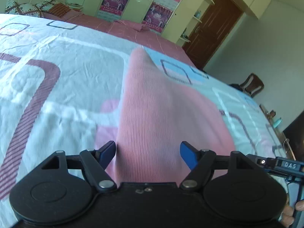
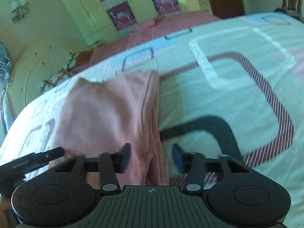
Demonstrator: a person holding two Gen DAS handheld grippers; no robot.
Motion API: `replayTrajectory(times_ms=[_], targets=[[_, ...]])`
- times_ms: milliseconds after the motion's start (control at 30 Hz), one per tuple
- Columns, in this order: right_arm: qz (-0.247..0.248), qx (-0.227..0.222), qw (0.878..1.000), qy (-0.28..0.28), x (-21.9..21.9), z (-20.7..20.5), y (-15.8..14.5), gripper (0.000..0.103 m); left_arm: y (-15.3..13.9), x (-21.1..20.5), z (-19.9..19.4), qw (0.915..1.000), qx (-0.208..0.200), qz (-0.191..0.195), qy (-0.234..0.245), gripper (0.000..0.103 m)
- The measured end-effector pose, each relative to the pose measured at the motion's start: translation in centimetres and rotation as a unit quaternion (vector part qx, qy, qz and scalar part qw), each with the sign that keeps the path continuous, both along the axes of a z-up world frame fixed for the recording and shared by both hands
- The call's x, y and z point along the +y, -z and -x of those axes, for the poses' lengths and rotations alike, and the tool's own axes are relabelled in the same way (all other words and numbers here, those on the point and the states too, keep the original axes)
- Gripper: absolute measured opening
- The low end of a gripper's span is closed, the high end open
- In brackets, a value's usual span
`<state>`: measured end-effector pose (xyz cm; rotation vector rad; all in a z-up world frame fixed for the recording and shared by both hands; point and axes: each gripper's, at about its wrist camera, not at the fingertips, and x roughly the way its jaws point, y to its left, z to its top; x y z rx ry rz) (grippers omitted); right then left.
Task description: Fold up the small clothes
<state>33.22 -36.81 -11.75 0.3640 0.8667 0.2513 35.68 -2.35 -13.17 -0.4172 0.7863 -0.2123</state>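
Note:
A pink ribbed garment (image 1: 152,104) lies on the patterned bedsheet (image 1: 66,66), stretching away from me with a fold running along it. My left gripper (image 1: 148,153) is open, its blue fingers either side of the garment's near end. In the right wrist view the same pink garment (image 2: 106,114) lies partly folded over itself. My right gripper (image 2: 152,159) is open, its fingers astride the garment's near right edge. Neither gripper pinches the cloth.
The bed carries a white sheet with pink and blue rounded squares (image 2: 237,79) and a pink cover (image 1: 133,30) behind it. A wardrobe with posters (image 1: 121,0), a brown door (image 1: 214,24) and a chair (image 1: 252,84) stand beyond. The other gripper (image 1: 281,166) shows at right.

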Motion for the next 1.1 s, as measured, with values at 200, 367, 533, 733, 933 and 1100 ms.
replayTrajectory(times_ms=[200, 367, 533, 733, 933, 1100], targets=[[-0.003, -0.007, 1.0, -0.001, 1.3, -5.2, 0.3, 0.054, -0.5, 0.2, -4.5, 0.9999, -0.004, 0.001, -0.013, 0.071], [-0.018, 0.008, 1.0, 0.01, 2.3, -9.9, 1.9, 0.054, 0.4, 0.2, -8.1, 0.9997, 0.009, 0.008, -0.023, 0.07], [-0.017, 0.012, 0.999, 0.028, 2.6, -12.8, 3.1, 0.023, 1.9, 0.6, -10.6, 0.9989, 0.027, 0.021, -0.033, 0.071], [0.051, -0.051, 0.997, 0.02, 4.1, -13.5, 2.3, 0.008, 2.7, 0.5, -11.8, 0.9984, 0.017, 0.018, -0.051, 0.073], [0.124, -0.056, 0.99, 0.03, 4.7, -14.1, 4.9, 0.008, 3.1, -0.1, -11.9, 0.998, 0.002, 0.003, -0.063, 0.075], [0.082, -0.07, 0.993, 0.039, 3.5, -13.5, 3.4, 0.009, 1.1, 0.0, -11.9, 0.9976, -0.017, -0.014, -0.066, 0.07]])
